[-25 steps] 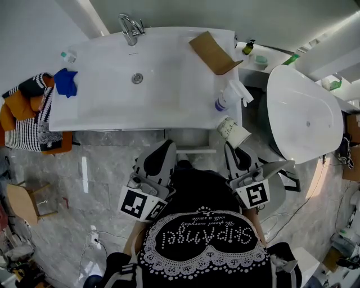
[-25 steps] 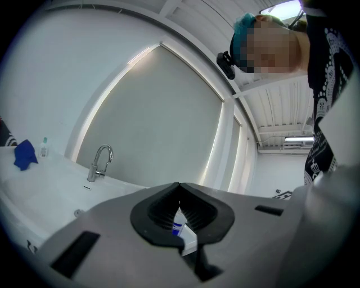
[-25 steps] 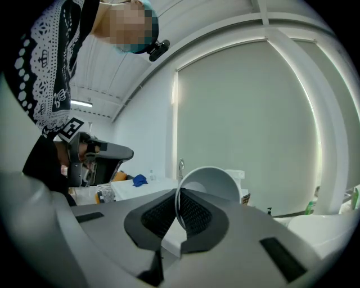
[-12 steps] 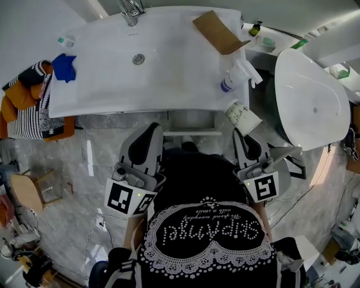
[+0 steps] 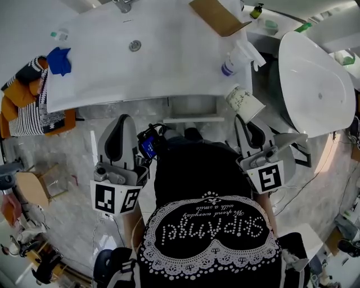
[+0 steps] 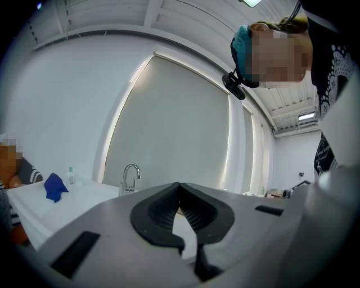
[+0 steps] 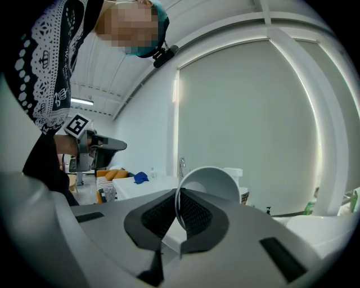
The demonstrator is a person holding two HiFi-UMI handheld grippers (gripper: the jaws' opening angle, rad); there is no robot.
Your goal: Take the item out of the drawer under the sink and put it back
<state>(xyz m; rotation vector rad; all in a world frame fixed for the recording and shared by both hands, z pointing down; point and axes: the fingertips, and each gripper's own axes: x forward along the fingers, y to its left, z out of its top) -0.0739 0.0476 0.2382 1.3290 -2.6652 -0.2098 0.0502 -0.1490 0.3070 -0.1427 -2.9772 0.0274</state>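
Cup (image 7: 212, 181) rim between jaws of right gripper (image 7: 179, 198)

two grippers are counted: the left gripper (image 5: 120, 118) and the right gripper (image 5: 243, 117). one cup (image 5: 244, 102), one spray bottle (image 5: 236, 59), one blue cloth (image 5: 58, 60), one faucet (image 6: 124, 181), one sink (image 5: 169, 62), one bathtub (image 5: 315, 79) and one cardboard piece (image 5: 216, 16) are seen.

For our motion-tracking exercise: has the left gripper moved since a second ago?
Yes. The left gripper has shifted leftward along the sink's front edge, away from the cup.
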